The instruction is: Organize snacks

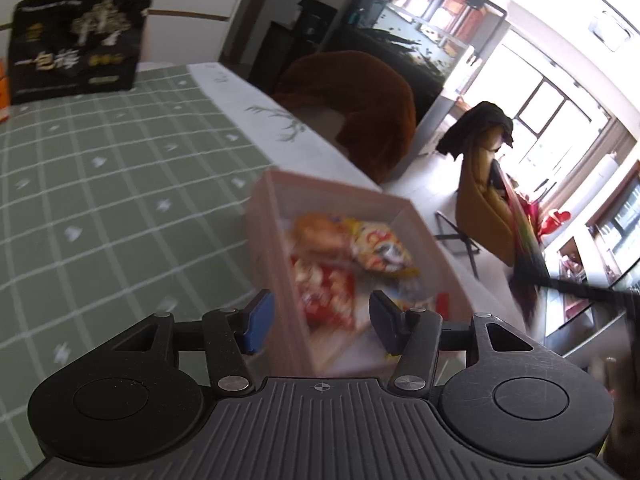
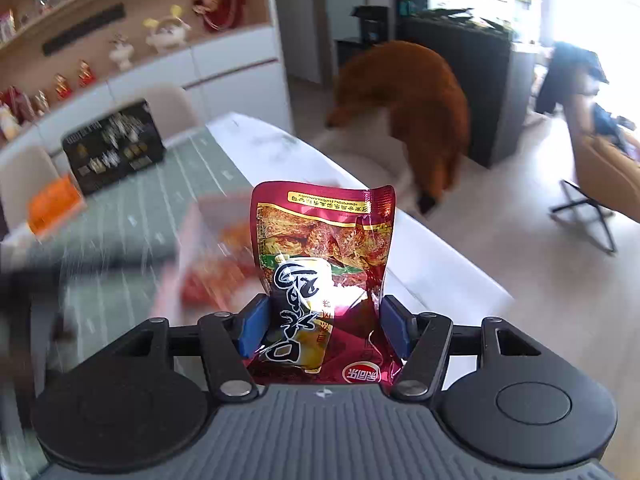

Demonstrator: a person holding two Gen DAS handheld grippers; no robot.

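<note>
Dark-red snack packet point(image 2: 320, 280) clamped between right tongs point(image 2: 322, 330).

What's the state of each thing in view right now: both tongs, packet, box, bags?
Right tongs: shut on the dark red snack packet.
Dark red snack packet: held upright, off the table.
Left tongs: open, straddling the near wall of the box, pads not pressing.
Wooden box: open-topped, on the table, several snack packs inside.
Black bag: standing at the table's far end.
Orange pack: lying flat beside the black bag.
</note>
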